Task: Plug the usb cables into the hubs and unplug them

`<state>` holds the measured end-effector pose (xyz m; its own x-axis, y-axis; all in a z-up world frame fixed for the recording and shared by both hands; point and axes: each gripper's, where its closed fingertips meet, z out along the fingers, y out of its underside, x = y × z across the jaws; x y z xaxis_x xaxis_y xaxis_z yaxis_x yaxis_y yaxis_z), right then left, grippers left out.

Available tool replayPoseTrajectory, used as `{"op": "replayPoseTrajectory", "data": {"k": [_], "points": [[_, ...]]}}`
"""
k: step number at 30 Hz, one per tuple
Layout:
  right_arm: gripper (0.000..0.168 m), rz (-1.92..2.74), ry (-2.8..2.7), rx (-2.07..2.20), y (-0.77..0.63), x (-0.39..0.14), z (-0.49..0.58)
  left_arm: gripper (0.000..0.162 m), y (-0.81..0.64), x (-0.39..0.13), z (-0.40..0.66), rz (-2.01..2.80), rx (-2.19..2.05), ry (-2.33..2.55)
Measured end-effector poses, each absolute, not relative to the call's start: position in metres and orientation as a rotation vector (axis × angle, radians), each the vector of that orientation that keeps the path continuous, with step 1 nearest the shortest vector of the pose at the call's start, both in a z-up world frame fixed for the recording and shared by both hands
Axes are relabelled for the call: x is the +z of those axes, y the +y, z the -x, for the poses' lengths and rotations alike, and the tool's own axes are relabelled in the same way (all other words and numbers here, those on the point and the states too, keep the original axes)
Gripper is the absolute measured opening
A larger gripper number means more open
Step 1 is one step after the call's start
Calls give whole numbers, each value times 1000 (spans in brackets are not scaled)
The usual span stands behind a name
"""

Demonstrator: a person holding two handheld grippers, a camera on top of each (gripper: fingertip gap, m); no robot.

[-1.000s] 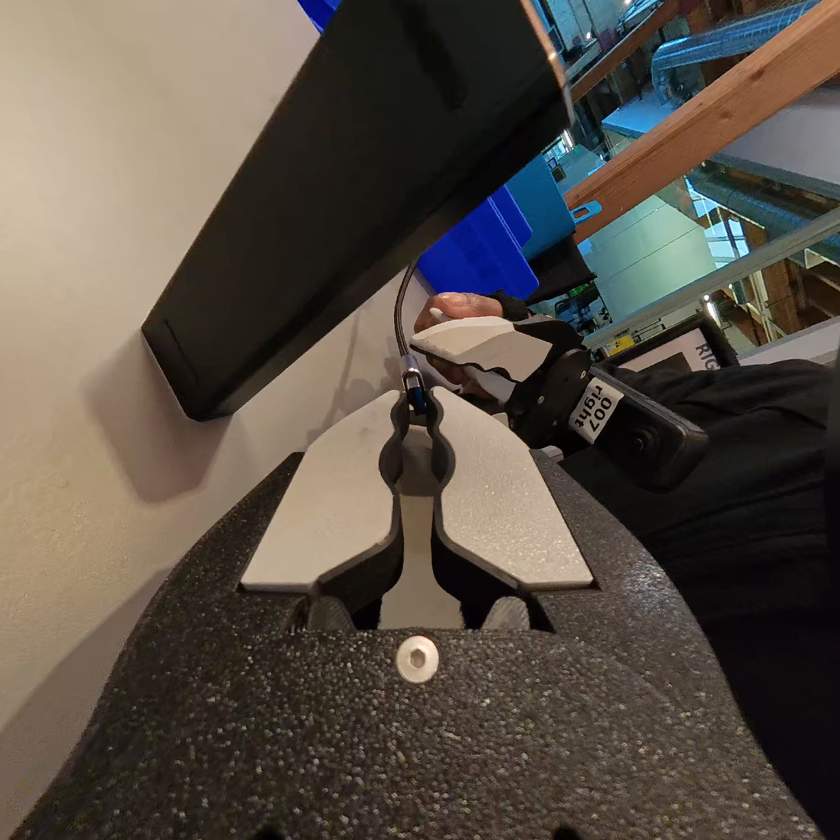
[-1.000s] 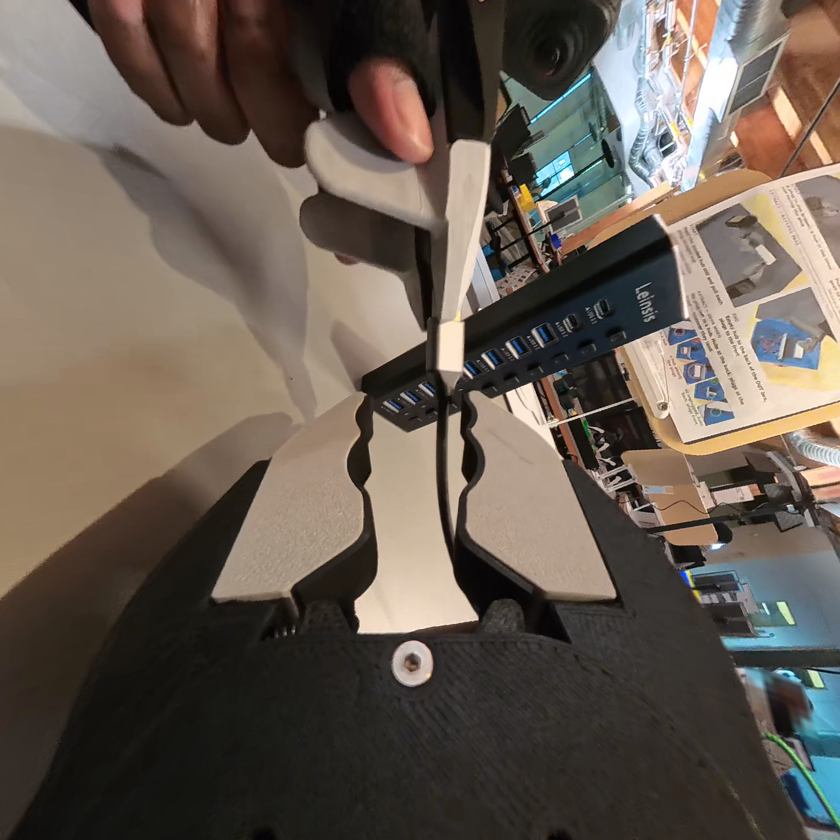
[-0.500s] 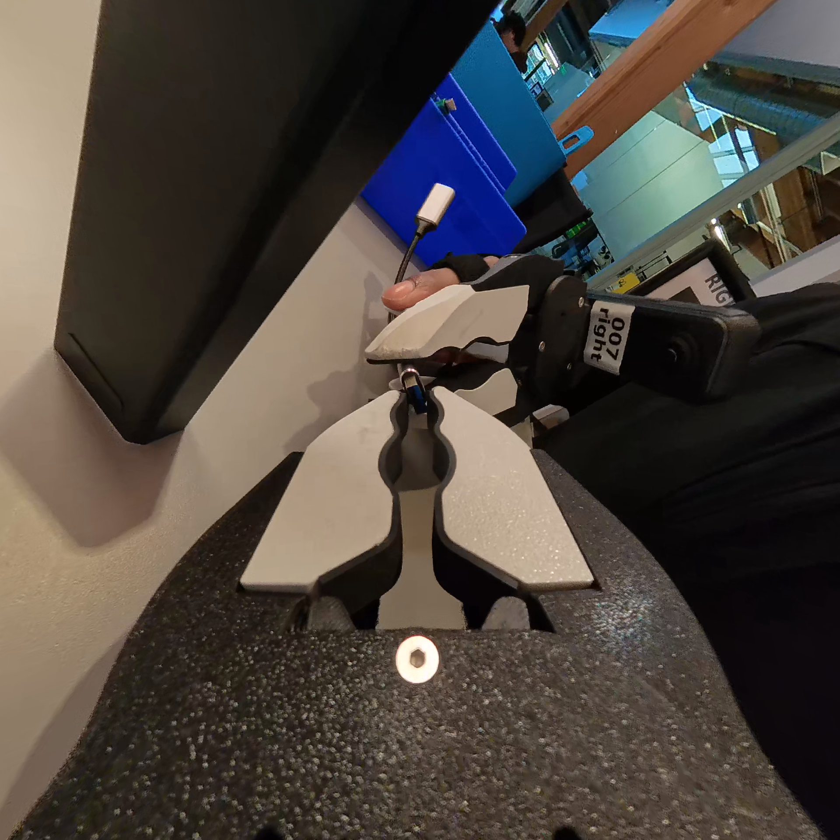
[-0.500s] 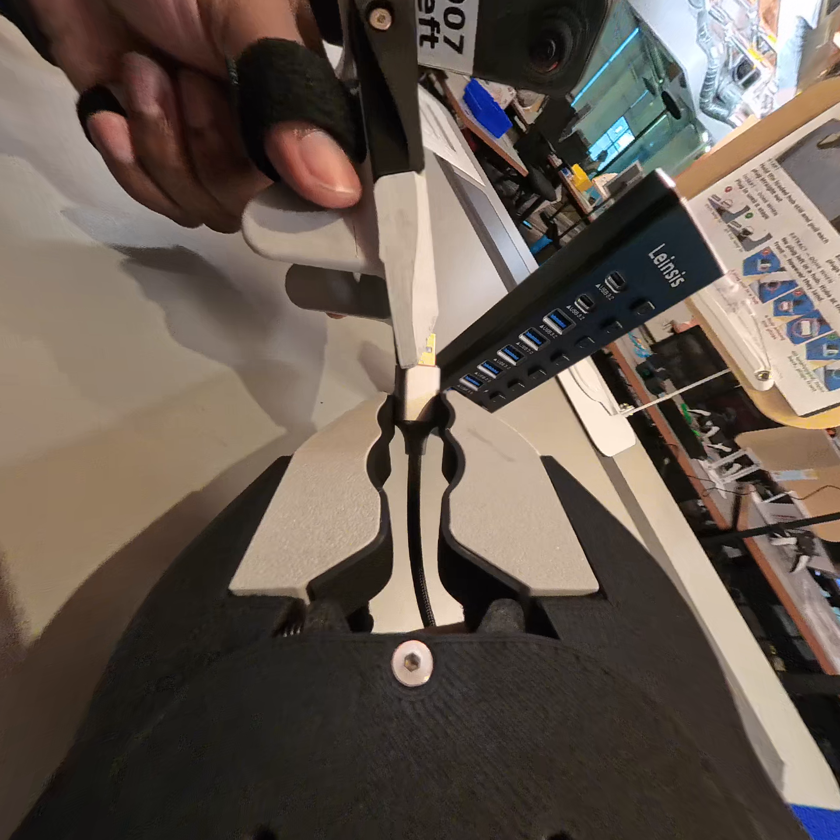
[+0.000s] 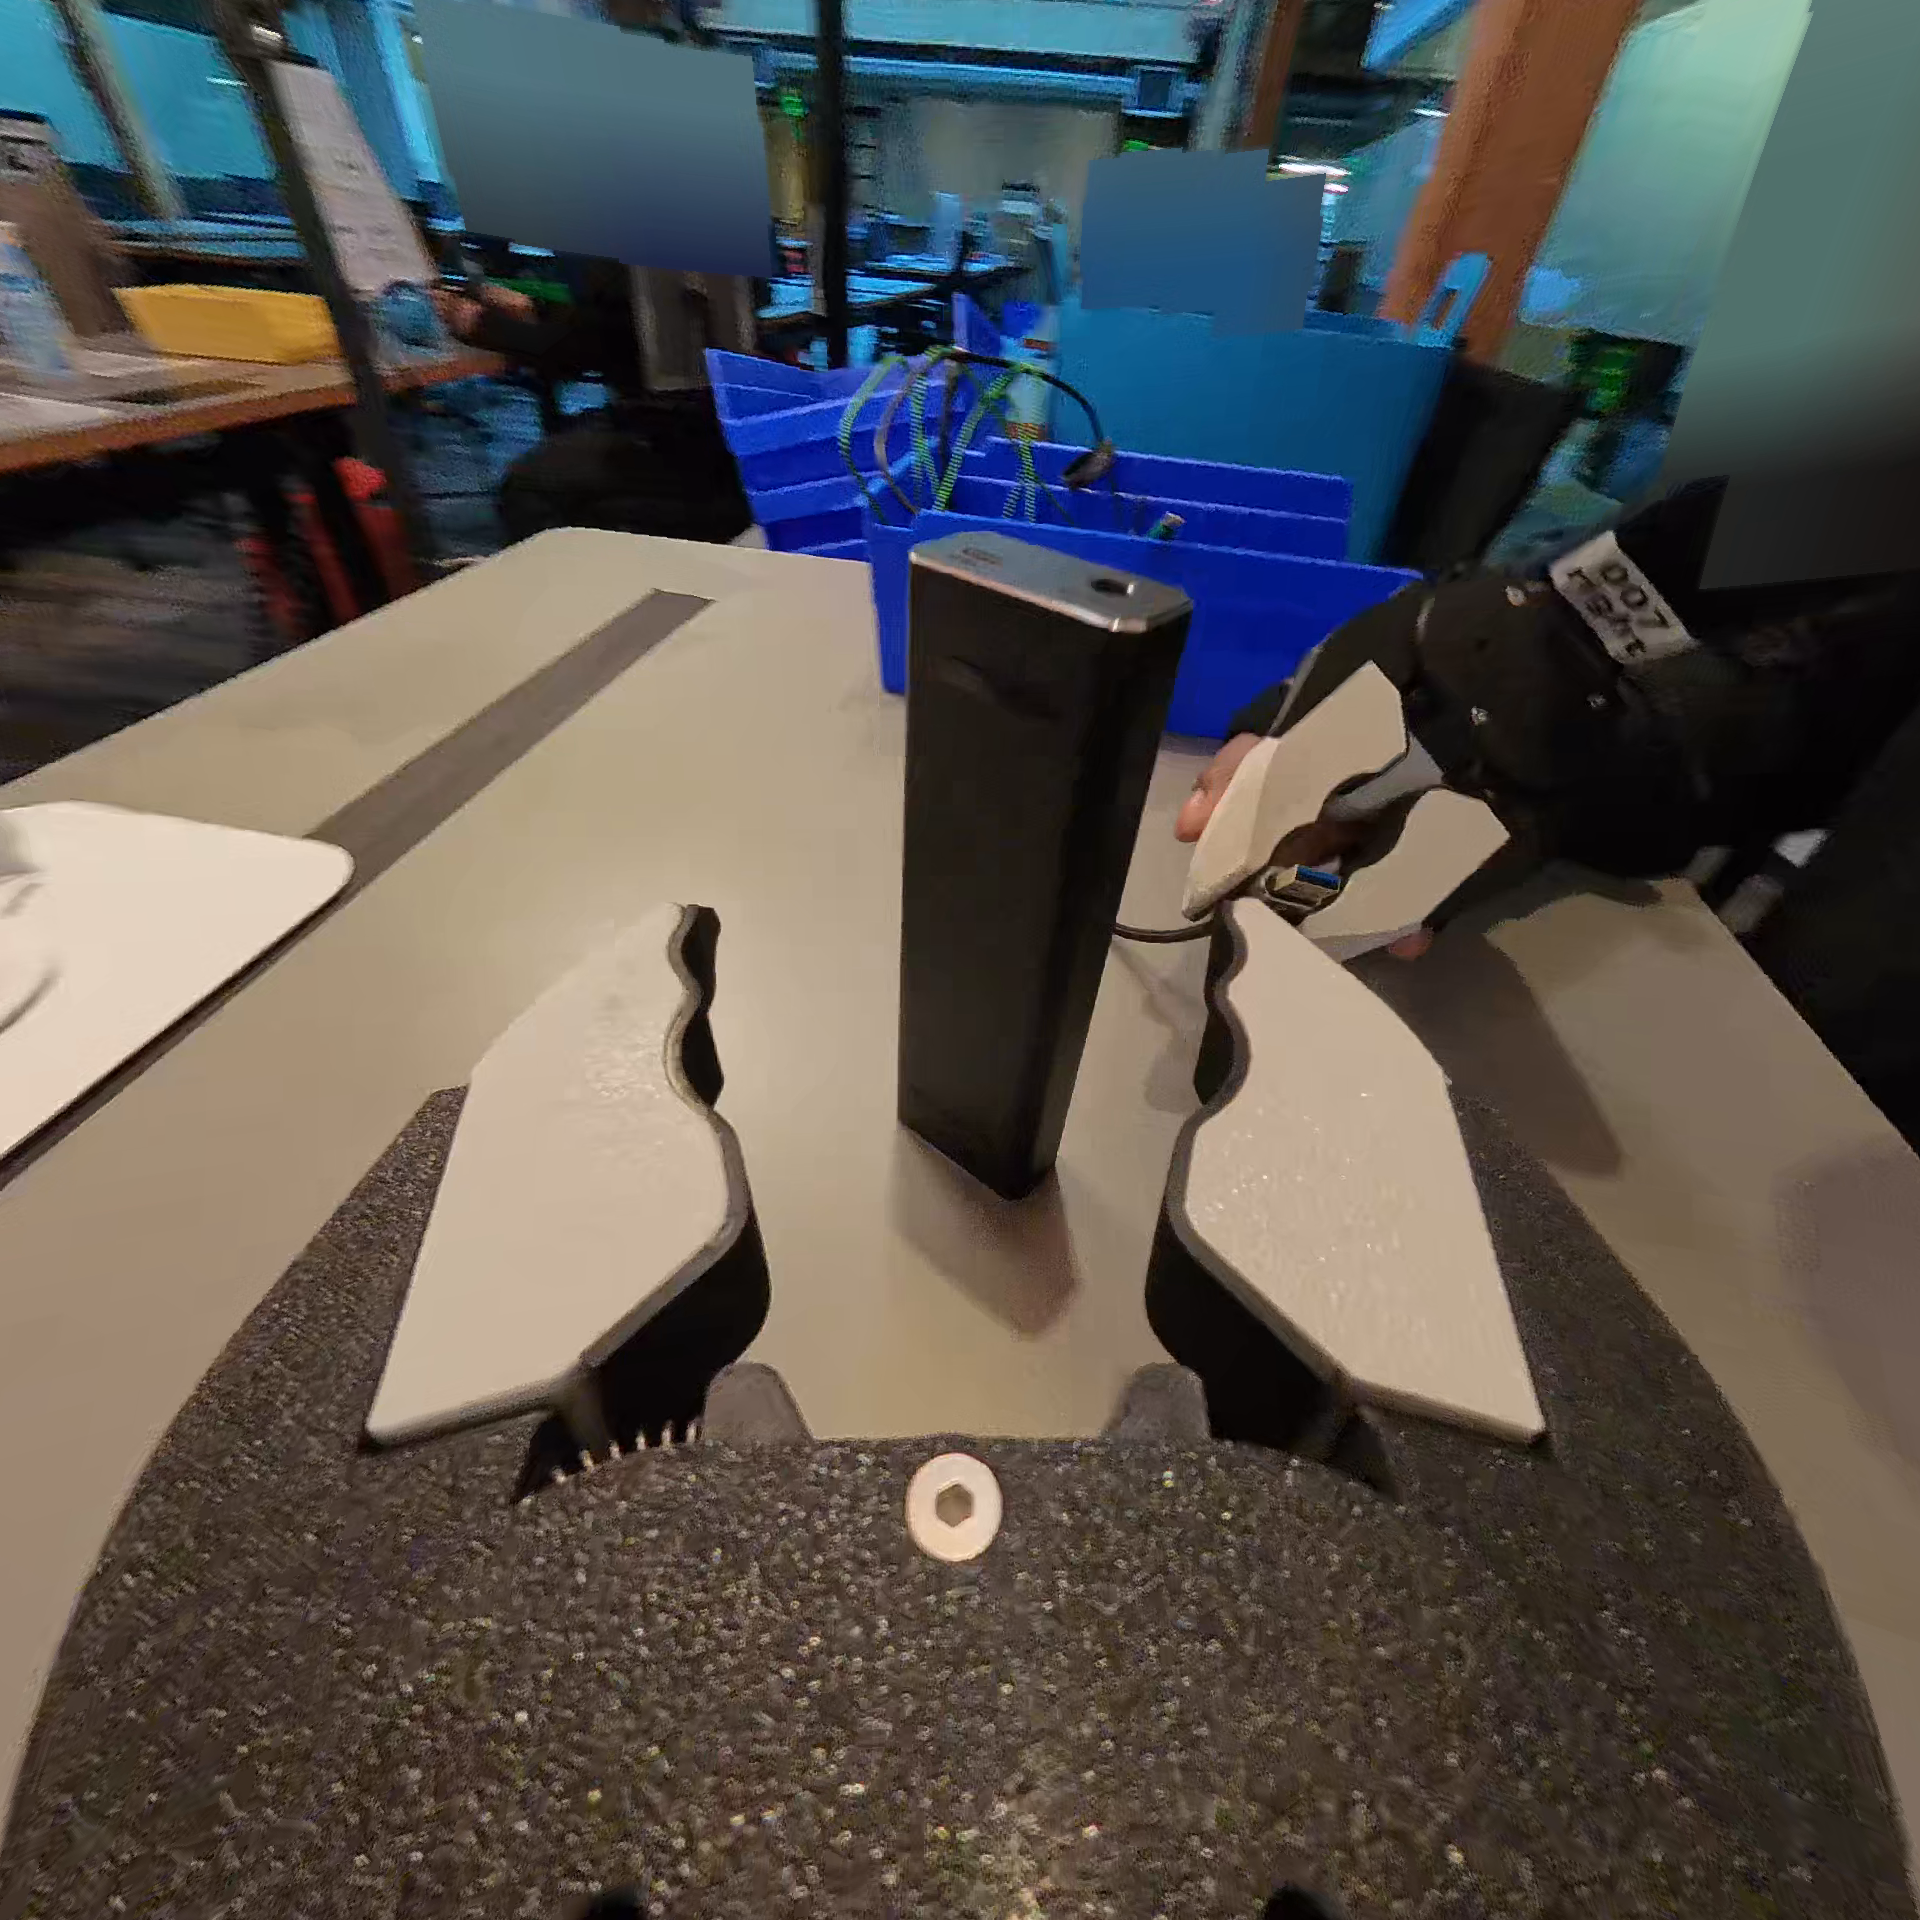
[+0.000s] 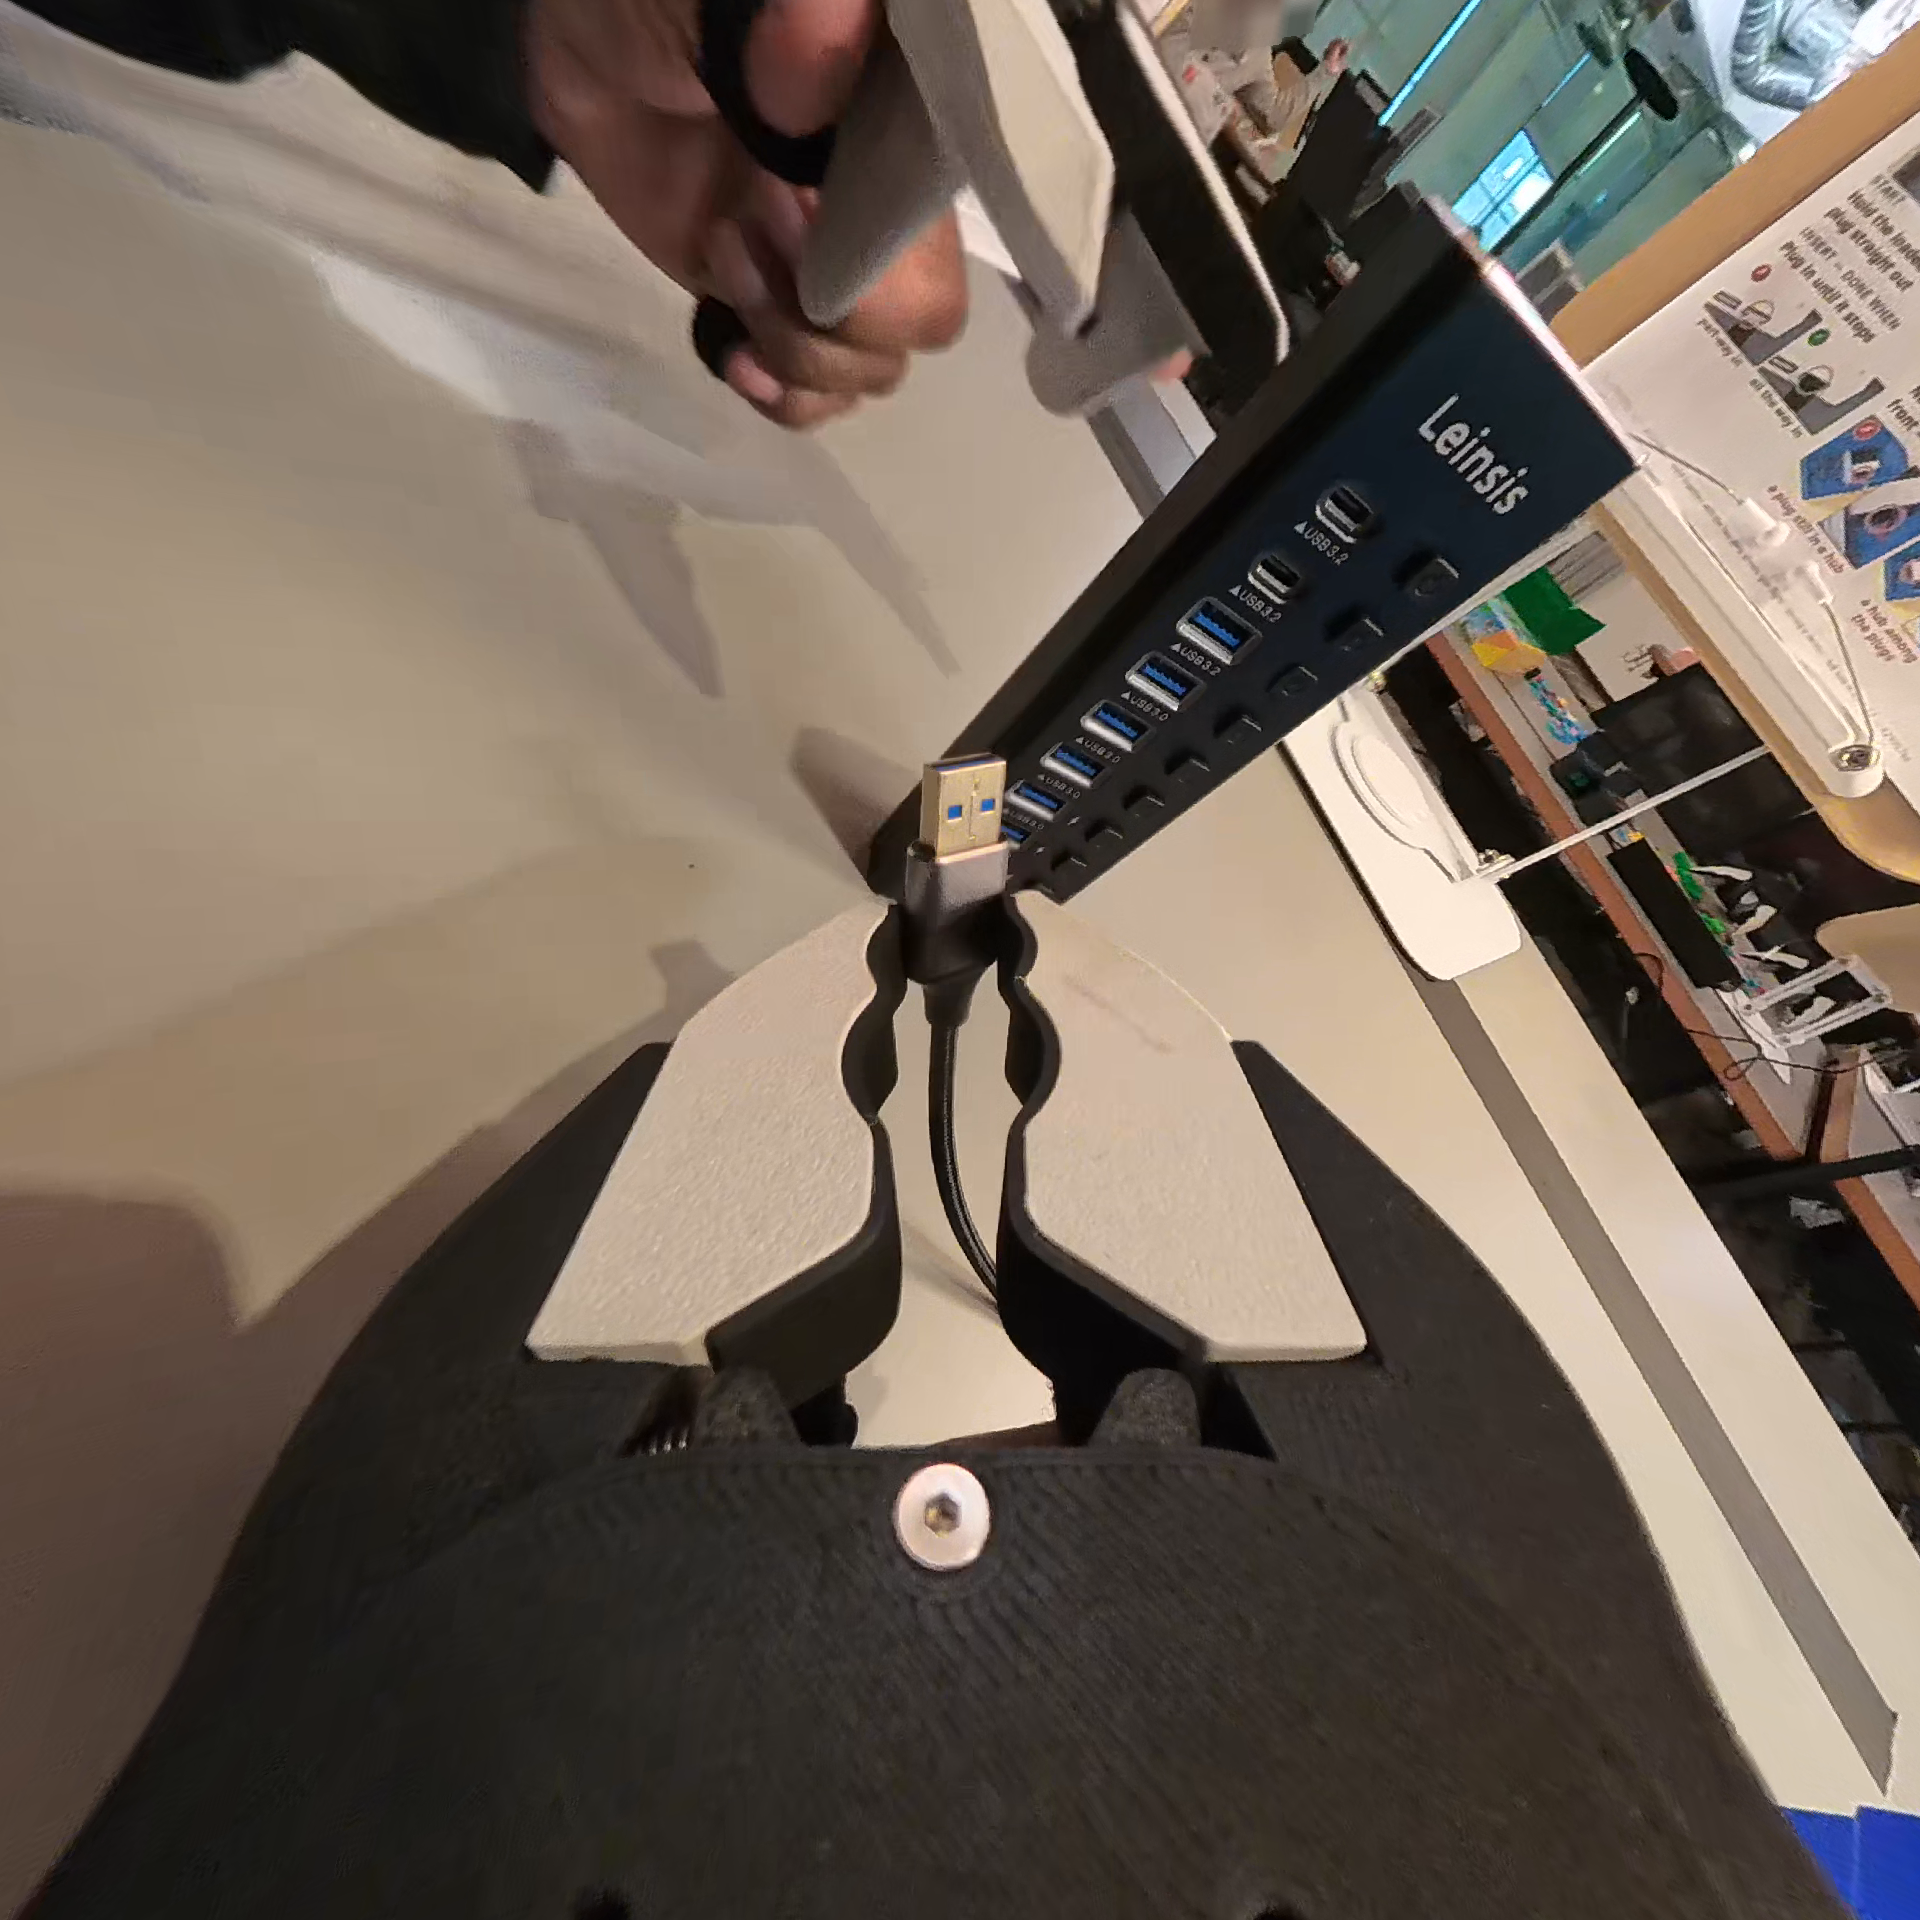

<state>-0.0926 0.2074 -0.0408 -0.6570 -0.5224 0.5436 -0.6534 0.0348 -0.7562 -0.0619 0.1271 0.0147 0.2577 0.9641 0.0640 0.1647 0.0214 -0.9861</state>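
The black USB hub (image 5: pixel 1023 883) is seen standing upright on the grey table (image 5: pixel 623 831), and it serves as the landmark here. In the left wrist view, the left hand-held gripper (image 5: pixel 961 997) is held with its two grey fingers wide apart, one to either side of the hub's lower half, with nothing touched and nothing held. In front of the hub's port face, the right hand-held gripper (image 6: pixel 951 914) is clamped on the dark housing of a USB plug (image 6: pixel 956 831); the gold-coloured metal tip with blue insert is seen pointing past the fingertips, close beside the lowest ports of the hub (image 6: pixel 1226 675) but not inserted. The braided cable (image 6: pixel 961 1174) is run back between the fingers. A row of blue ports, two smaller ports above them and a column of small buttons are shown on the hub's face, along with white printed lettering, which is not reproduced. Behind the hub, blue bins (image 5: pixel 1143 540) holding green and black cables are placed. To the hub's left in the left wrist view, a white pad (image 5: pixel 135 935) lies on the table. A white sticker with writing is borne by the right hand-held gripper (image 5: pixel 1262 862), and an illustrated instruction sheet (image 6: pixel 1808 343) is seen beyond the hub's top.
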Motion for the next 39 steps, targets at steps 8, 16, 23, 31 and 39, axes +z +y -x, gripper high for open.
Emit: {"op": "replayPoseTrajectory", "data": {"k": [8,16,23,31,39], "points": [[15,-1300,-2316,1604,204,-48,100,104,156,-22,103,1645,564,-855],[15,-1280,-2459,1505,190,-52,116,63,166,-26,103,1695,426,-773],[15,-1258,-2461,1507,190,-54,120,71,164,-28,104,1710,486,-801],[15,-1236,-2367,1434,193,-56,131,96,125,-6,75,1448,778,-1140],[15,-1188,-2187,1241,195,-62,138,33,179,12,38,985,700,-1356]]}}
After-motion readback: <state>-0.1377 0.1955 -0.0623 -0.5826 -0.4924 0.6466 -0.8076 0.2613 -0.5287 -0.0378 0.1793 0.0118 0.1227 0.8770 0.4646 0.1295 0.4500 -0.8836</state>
